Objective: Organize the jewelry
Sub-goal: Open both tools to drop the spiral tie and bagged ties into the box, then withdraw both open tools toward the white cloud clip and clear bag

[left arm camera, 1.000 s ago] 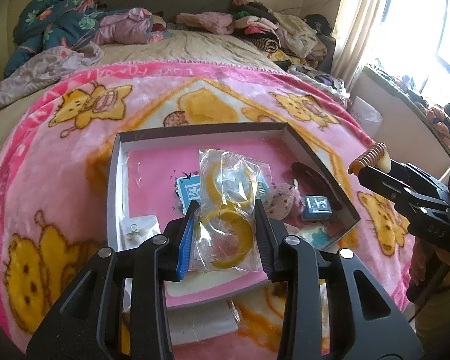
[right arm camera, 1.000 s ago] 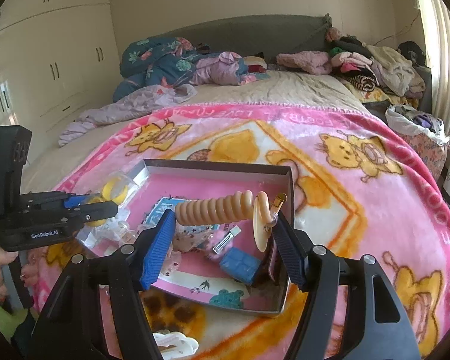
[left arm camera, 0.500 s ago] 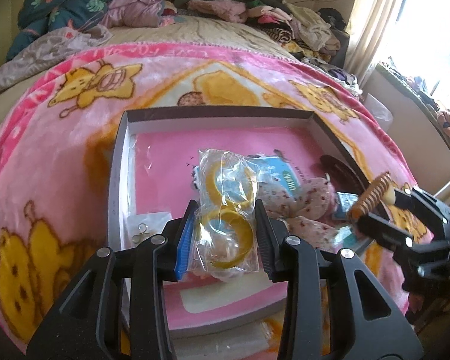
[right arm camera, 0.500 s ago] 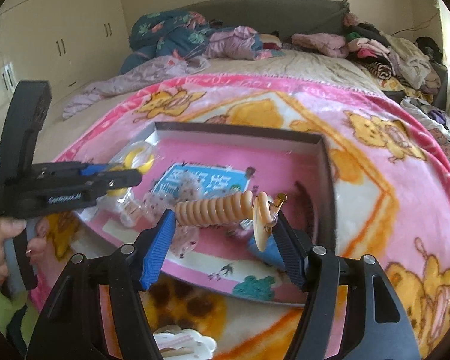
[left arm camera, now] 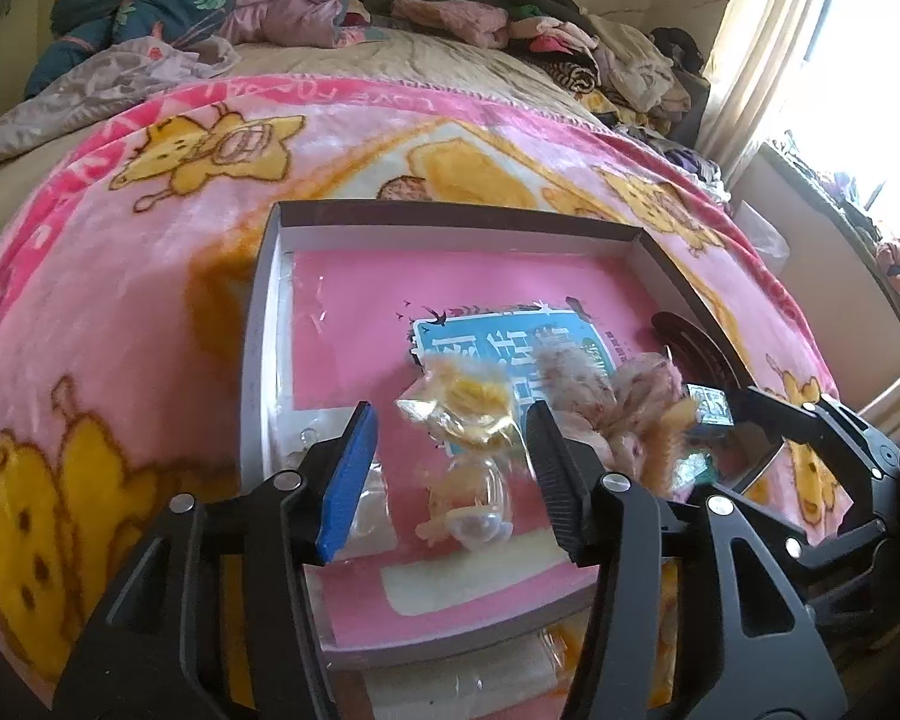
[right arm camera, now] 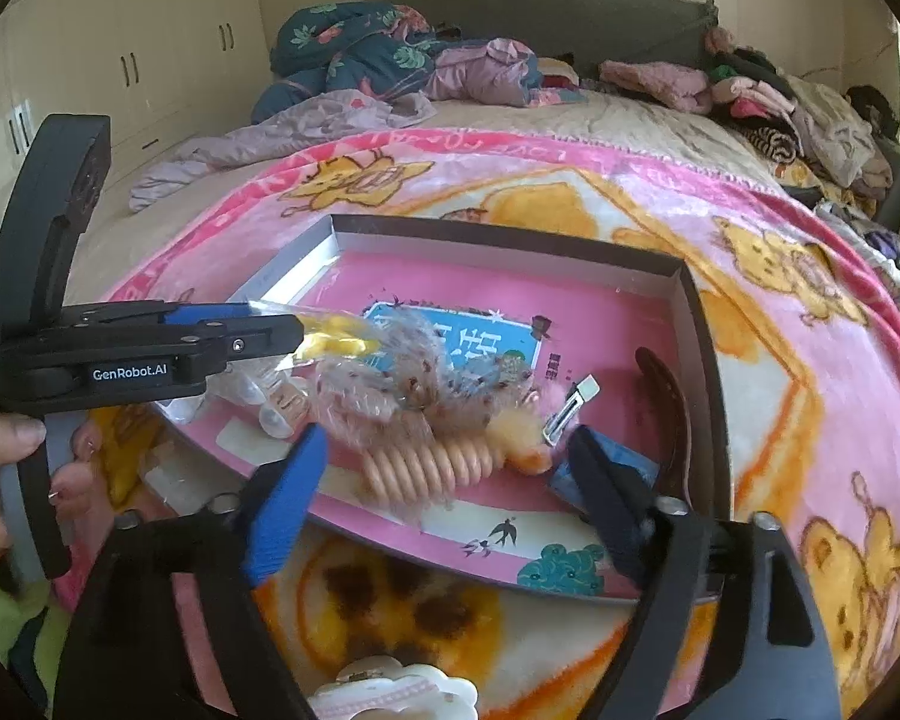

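A shallow grey box [left arm camera: 259, 324] with a pink lining lies on the bed blanket. My left gripper [left arm camera: 450, 468] hangs over its near edge, jaws opening. A clear bag of yellow rings [left arm camera: 468, 420], blurred, drops between the fingers, and neither pad presses on it. In the right wrist view my right gripper [right arm camera: 447, 498] is over the box [right arm camera: 699, 360], jaws opening wide. A peach spiral hair tie [right arm camera: 426, 468] lies loose and blurred between its fingers on the lining. The left gripper [right arm camera: 294, 330] shows there at the left, with the bag [right arm camera: 330, 341] at its tip.
In the box lie a floral scrunchie [right arm camera: 390, 384], a silver clip [right arm camera: 570, 408], a small blue case [right arm camera: 630, 468], a dark hair claw [right arm camera: 666, 396] and a teal printed card [left arm camera: 510, 336]. A white and pink clip [right arm camera: 390, 696] lies on the blanket in front. Clothes are piled at the bed's head.
Both grippers have come down closer to the box and their jaws have widened. The bag of rings and the spiral hair tie have been let go.
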### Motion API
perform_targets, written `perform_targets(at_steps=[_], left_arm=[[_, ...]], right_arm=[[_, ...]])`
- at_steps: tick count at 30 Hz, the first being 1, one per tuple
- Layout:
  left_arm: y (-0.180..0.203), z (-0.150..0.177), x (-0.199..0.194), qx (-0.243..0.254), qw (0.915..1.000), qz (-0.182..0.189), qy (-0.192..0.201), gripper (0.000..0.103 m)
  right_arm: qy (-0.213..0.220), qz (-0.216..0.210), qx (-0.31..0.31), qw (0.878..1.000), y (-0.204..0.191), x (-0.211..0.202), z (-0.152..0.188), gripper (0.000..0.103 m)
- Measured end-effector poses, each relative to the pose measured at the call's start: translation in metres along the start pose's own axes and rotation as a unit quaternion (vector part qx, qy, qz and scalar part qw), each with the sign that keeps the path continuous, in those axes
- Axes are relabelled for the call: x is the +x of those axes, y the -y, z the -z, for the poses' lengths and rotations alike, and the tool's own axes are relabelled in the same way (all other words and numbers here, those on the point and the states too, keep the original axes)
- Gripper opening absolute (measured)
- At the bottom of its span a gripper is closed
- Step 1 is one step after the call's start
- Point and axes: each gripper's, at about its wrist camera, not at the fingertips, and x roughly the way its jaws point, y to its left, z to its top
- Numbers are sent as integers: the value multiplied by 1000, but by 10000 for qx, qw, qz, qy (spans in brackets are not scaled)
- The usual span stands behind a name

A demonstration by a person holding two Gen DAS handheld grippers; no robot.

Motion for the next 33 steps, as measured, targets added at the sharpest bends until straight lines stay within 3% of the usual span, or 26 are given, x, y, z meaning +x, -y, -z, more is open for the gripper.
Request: perform_targets(at_steps=[6,22,33], left_arm=[[2,0,-12,-25,9999,-14,118,50],[15,10,-62,89,9988,-62,478,80],[15,22,-93,3,9973,-124,718,93]], right_arm=[[78,55,40,9999,2,-14,2,90],[348,241,129,9990,5,-61,10,94],[419,225,82,9988,-4,-82,18,96]])
